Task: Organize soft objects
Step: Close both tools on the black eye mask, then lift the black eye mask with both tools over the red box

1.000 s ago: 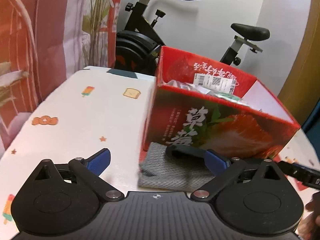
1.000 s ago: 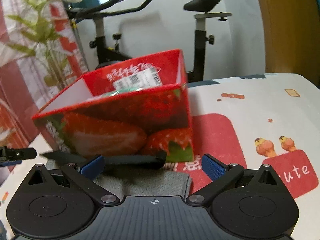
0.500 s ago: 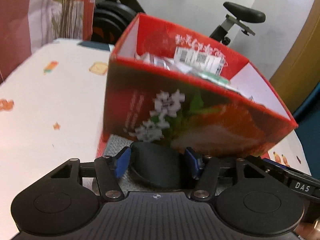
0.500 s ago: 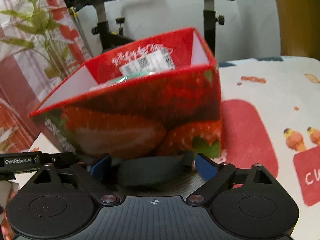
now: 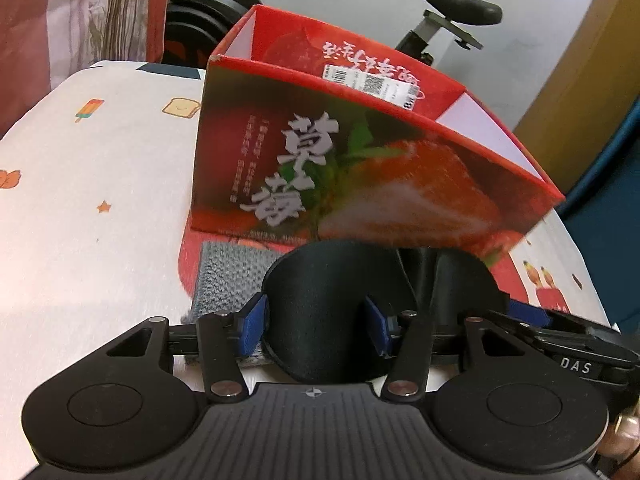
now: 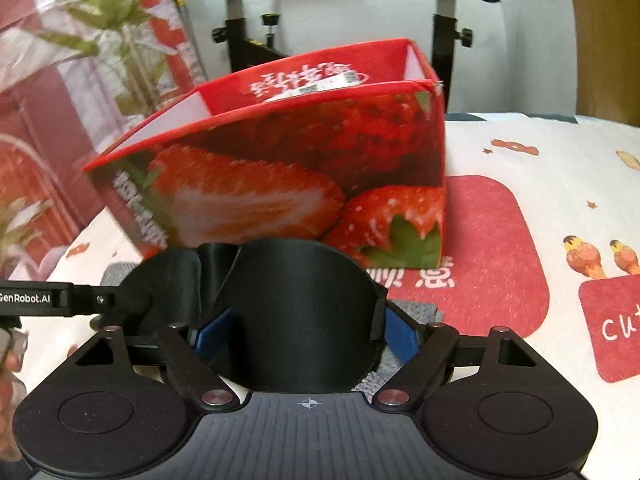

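A black eye mask lies over a grey knitted cloth just in front of a red strawberry box. My left gripper is shut on the mask's left lobe. My right gripper is shut on its right lobe, and the other lobe sits to its left. The box stands open at the top, with a label on its inner back wall. The cloth shows beside the right fingers.
The table has a white cloth with cartoon prints and red patches. An exercise bike stands behind the table, and a curtain with a plant is on the left. The right gripper's body shows at the left view's right edge.
Both grippers went from open above the flat mask to shut on its two ends. The mask now bulges up between the fingers, and both cameras sit lower and closer to the box.
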`<control>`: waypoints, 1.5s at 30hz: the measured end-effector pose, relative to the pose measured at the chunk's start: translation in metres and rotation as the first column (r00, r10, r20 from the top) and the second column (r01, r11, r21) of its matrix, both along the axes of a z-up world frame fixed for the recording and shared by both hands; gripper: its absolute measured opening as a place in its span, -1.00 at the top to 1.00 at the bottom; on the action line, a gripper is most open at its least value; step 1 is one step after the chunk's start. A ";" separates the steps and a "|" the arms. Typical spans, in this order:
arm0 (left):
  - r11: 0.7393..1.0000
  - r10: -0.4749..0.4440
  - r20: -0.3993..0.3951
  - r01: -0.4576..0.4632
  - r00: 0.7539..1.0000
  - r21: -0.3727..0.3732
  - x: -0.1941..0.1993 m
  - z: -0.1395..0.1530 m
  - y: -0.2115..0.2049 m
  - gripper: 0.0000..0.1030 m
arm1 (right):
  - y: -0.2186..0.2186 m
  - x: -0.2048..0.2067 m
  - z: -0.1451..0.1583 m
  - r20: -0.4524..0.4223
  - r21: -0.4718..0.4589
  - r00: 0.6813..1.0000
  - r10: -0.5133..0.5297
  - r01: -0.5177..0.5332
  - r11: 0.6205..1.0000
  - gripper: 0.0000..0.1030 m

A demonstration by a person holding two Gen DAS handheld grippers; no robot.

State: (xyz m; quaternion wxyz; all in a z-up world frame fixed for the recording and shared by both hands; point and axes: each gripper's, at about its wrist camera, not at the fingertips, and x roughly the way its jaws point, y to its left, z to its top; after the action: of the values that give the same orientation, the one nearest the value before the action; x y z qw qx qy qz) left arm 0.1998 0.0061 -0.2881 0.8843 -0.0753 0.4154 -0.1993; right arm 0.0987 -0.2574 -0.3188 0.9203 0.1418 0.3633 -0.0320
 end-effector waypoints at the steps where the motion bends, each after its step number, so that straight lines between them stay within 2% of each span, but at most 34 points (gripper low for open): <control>1: 1.000 -0.003 0.001 0.003 1.000 0.002 -0.002 0.000 0.000 -0.08 | 0.003 -0.003 0.000 0.001 -0.010 1.000 0.013 -0.013 1.000 -0.52; 8: 0.998 -0.004 0.048 0.001 0.999 0.070 -0.029 -0.013 0.003 -0.02 | 0.011 -0.019 -0.001 0.031 -0.074 0.999 0.025 -0.023 0.997 -0.53; 15: 0.998 -0.002 0.065 -0.002 0.998 0.059 -0.029 -0.017 0.009 -0.02 | -0.005 -0.017 0.008 0.076 -0.053 0.997 -0.005 0.009 0.999 -0.55; 19: 0.998 -0.004 0.068 -0.001 0.998 0.061 -0.029 -0.019 0.006 -0.03 | -0.009 -0.010 0.007 0.070 -0.042 0.997 0.016 -0.013 0.999 -0.53; 20: 0.998 -0.002 0.068 -0.002 0.998 0.059 -0.030 -0.019 0.006 -0.03 | -0.007 -0.009 0.006 0.070 -0.049 0.997 0.026 -0.023 0.999 -0.42; 21: 0.998 -0.001 0.067 -0.003 0.998 0.057 -0.030 -0.019 0.007 -0.03 | -0.005 -0.008 0.006 0.066 -0.054 0.997 0.042 -0.039 0.998 -0.22; 25: 1.000 0.011 0.059 -0.013 0.998 0.028 -0.031 -0.019 0.009 -0.06 | 0.005 -0.009 0.006 0.064 -0.099 0.995 0.074 -0.067 0.993 -0.06; 29: 1.000 0.019 0.050 -0.019 0.999 -0.001 -0.030 -0.018 0.013 -0.06 | 0.006 -0.010 0.007 0.065 -0.095 0.995 0.081 -0.075 0.993 0.04; 30: 1.000 0.018 0.051 -0.018 0.999 -0.002 -0.030 -0.018 0.012 0.00 | 0.007 -0.010 0.008 0.065 -0.097 0.994 0.083 -0.077 0.992 0.07; 31: 1.000 0.016 0.053 -0.016 0.998 -0.002 -0.030 -0.017 0.012 0.17 | 0.008 -0.011 0.009 0.066 -0.102 0.994 0.087 -0.080 0.992 0.09; 34: 1.000 0.021 0.079 -0.021 0.997 0.004 -0.033 -0.014 0.012 0.48 | 0.009 -0.012 0.013 0.072 -0.108 0.993 0.091 -0.083 0.991 0.15; 36: 0.999 0.035 0.095 -0.034 0.995 -0.005 -0.035 -0.011 0.015 0.59 | 0.010 -0.014 0.016 0.078 -0.102 0.992 0.096 -0.088 0.991 0.25; 39: 0.999 0.042 0.109 -0.040 0.993 -0.017 -0.038 -0.005 0.018 0.67 | 0.014 -0.016 0.022 0.089 -0.104 0.990 0.109 -0.100 0.990 0.39; 45: 1.000 0.020 0.170 -0.017 0.985 -0.015 -0.050 0.013 0.012 0.71 | 0.017 -0.022 0.045 0.144 -0.095 0.983 0.116 -0.103 0.990 0.44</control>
State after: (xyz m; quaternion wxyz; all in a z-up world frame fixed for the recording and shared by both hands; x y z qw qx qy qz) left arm 0.1498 0.0185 -0.2753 0.9179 -0.0679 0.3362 -0.1996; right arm 0.0769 -0.2408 -0.2741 0.9506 0.0832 0.2988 0.0137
